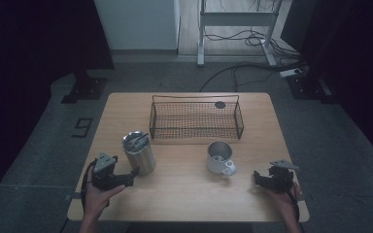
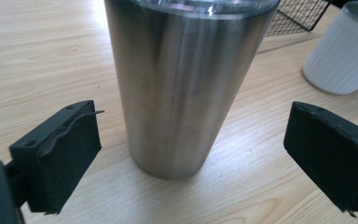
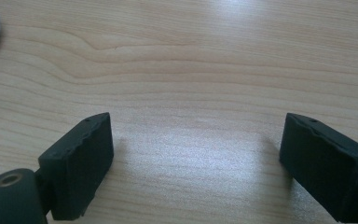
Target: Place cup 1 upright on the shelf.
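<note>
Left gripper (image 2: 191, 158) with fingers (image 2: 60, 158) spread wide and released, nothing pinched, a pad to either side of the steel tumbler (image 2: 182, 84) and short of touching its wall in the left gripper view. Upright on the table (image 2: 37, 56), that tumbler, brushed and cylindrical, base just ahead of the pads; from the high view, placed at the table's left half, just in front of the left gripper (image 1: 128, 177), with a dark piece lying across its open top, too small to make out. Beyond it to the right, a white ribbed mug (image 2: 345, 51), well apart from the tumbler, standing near the table's middle with its handle turned toward the person's side (image 1: 220, 158). Behind both, toward the far edge, a black wire basket (image 1: 196, 119) resting on the wood. Right gripper (image 3: 196, 163) likewise open, fingers (image 3: 79, 163) parted over bare table, grasping nothing; in the high view held low near the front right corner (image 1: 262, 178), well apart from the mug. A hand (image 1: 97, 194) behind each gripper, coming in from the near edge.
</note>
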Motion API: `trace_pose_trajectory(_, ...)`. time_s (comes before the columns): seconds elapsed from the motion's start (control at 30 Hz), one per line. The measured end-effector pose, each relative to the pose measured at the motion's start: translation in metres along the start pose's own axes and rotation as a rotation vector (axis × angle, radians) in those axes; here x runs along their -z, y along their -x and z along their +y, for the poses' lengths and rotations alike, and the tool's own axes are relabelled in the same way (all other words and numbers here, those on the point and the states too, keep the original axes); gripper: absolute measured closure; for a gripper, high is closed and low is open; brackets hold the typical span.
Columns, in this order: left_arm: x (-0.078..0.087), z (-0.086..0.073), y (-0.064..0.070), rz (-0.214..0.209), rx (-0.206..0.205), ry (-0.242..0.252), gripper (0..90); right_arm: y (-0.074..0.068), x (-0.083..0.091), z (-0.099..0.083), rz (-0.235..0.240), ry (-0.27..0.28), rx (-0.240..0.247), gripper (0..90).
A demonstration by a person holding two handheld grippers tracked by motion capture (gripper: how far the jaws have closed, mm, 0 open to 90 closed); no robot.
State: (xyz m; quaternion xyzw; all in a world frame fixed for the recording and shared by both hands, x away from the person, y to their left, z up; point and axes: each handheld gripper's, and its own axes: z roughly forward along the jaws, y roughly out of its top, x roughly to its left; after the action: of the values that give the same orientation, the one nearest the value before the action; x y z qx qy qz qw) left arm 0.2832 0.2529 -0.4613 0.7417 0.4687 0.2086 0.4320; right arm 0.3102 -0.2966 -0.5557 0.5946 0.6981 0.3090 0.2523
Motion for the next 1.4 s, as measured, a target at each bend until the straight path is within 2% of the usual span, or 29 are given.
trace_pose_trajectory(0.23,-0.006,0.006,0.000,-0.024,0.002,0.002,1.8,0.000,0.000,0.000,0.001,0.000,0.001,9.8)
trace_pose_trajectory(0.7,-0.020,0.015,-0.002,-0.024,0.003,-0.031,1.4,0.000,0.000,0.000,0.001,0.000,0.001,9.9)
trace_pose_trajectory(1.4,-0.035,0.023,-0.003,-0.008,-0.002,-0.038,0.9,0.000,0.000,0.000,0.002,0.001,0.002,10.0)
